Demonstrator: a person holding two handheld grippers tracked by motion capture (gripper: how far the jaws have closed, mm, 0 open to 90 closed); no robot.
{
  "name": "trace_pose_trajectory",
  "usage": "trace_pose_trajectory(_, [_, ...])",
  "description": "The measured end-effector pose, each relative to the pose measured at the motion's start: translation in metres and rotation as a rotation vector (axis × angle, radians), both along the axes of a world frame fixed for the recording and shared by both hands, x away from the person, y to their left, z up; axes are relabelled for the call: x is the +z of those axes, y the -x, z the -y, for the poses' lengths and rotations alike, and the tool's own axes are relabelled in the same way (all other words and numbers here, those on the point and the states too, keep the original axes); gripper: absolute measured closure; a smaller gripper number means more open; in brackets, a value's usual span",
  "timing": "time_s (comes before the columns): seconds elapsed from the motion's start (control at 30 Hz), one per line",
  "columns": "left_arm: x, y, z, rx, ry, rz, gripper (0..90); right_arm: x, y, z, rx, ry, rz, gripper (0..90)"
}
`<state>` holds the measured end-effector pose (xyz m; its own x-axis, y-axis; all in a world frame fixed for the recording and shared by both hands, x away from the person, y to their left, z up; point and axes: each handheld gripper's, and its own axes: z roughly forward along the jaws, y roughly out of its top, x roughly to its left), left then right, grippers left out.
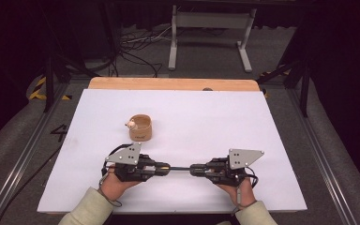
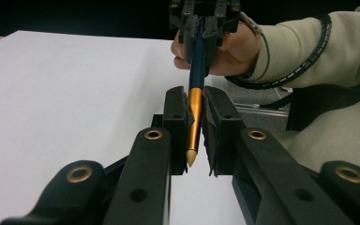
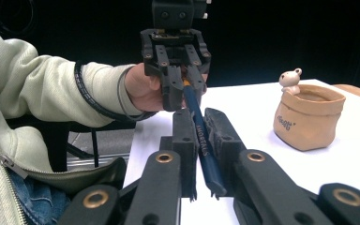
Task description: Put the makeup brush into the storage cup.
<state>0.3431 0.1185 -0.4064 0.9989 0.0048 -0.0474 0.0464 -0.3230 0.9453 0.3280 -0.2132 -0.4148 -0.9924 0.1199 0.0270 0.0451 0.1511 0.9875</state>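
Above the white worktop (image 1: 206, 122), the left tool (image 1: 166, 166) and right tool (image 1: 193, 168) face each other, both pinching one dark blue pen (image 1: 180, 168), apparently level between them. A tan pot (image 1: 140, 128) stands nearby.

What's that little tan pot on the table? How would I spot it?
Start at the white table. Past the left gripper, which shares a dark pen with the right gripper, stands a tan sack-shaped pot. A tiny pale animal figure perched on its rim sets it apart.
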Motion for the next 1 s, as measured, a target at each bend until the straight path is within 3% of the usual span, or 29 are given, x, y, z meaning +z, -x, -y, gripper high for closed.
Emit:
trace_pose_trajectory(0.4, [0.001,0.000,0.000,-0.031,-0.015,-0.001,83.7,0.001,-0.001,0.000,0.007,0.027,-0.006,78.9])
trace_pose_trajectory(0.53, [0.004,0.001,0.000,-0.031,-0.027,0.004,83.7,0.006,-0.001,-0.001,-0.014,0.060,-0.011,61.2])
trace_pose_trajectory(0.67, [0.005,0.001,0.000,-0.025,-0.046,0.005,83.7,0.013,0.001,-0.002,-0.042,0.099,0.012,54.6])
trace_pose_trajectory(0.8, [0.006,0.000,-0.001,-0.001,-0.082,0.002,83.7,0.028,0.002,-0.003,-0.071,0.196,0.059,50.8])
trace_pose_trajectory(0.83, [0.006,0.000,-0.001,-0.001,-0.082,0.002,83.7,0.028,0.002,-0.003,-0.071,0.196,0.059,50.8])
trace_pose_trajectory(0.93, [0.008,-0.001,-0.001,0.011,-0.099,-0.001,83.7,0.041,0.001,-0.003,-0.082,0.277,0.069,51.2])
trace_pose_trajectory(1.0, [0.009,-0.001,-0.001,0.019,-0.115,-0.003,83.7,0.043,0.000,-0.003,-0.084,0.297,0.068,51.5])
